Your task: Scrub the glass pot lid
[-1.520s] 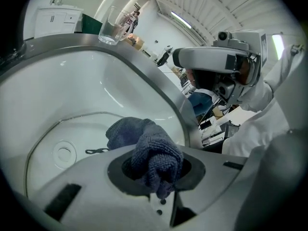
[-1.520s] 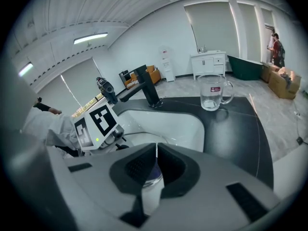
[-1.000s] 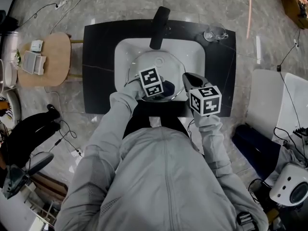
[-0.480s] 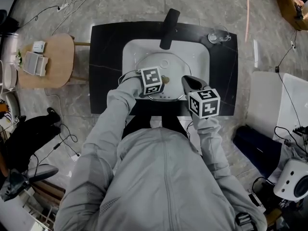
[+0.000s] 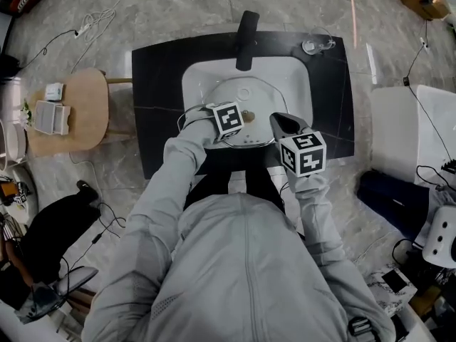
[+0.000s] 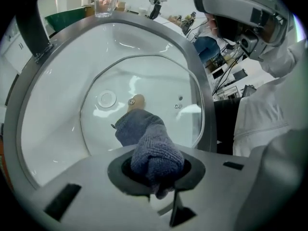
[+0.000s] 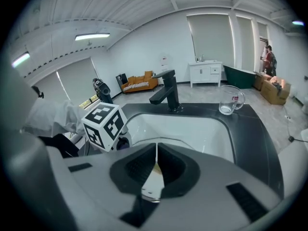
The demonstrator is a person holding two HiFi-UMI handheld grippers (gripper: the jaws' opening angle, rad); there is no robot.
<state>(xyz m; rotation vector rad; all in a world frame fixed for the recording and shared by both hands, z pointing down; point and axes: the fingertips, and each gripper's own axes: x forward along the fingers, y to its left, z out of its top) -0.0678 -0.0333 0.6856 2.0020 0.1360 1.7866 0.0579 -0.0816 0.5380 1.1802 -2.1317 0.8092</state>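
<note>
A round glass pot lid (image 5: 246, 95) with a small wooden knob (image 6: 137, 100) lies tilted in the white sink basin (image 5: 292, 77). My left gripper (image 6: 154, 170) is shut on a blue-grey cloth (image 6: 149, 143), which rests on the glass just short of the knob. In the head view the left gripper (image 5: 234, 128) sits under its marker cube at the lid's near left. My right gripper (image 7: 156, 174) is shut on the lid's thin rim (image 7: 155, 179) at its near right edge. In the head view the right gripper (image 5: 279, 125) reaches in from the counter's front.
A black faucet (image 5: 246, 40) stands behind the basin on the black counter (image 5: 153, 84). A glass mug (image 5: 317, 46) sits at the counter's back right corner. A round wooden side table (image 5: 78, 105) with small items stands to the left.
The cloth, seen over the lid's middle a second ago, has slid toward the near left, and the knob now shows. The right gripper has stayed on the rim.
</note>
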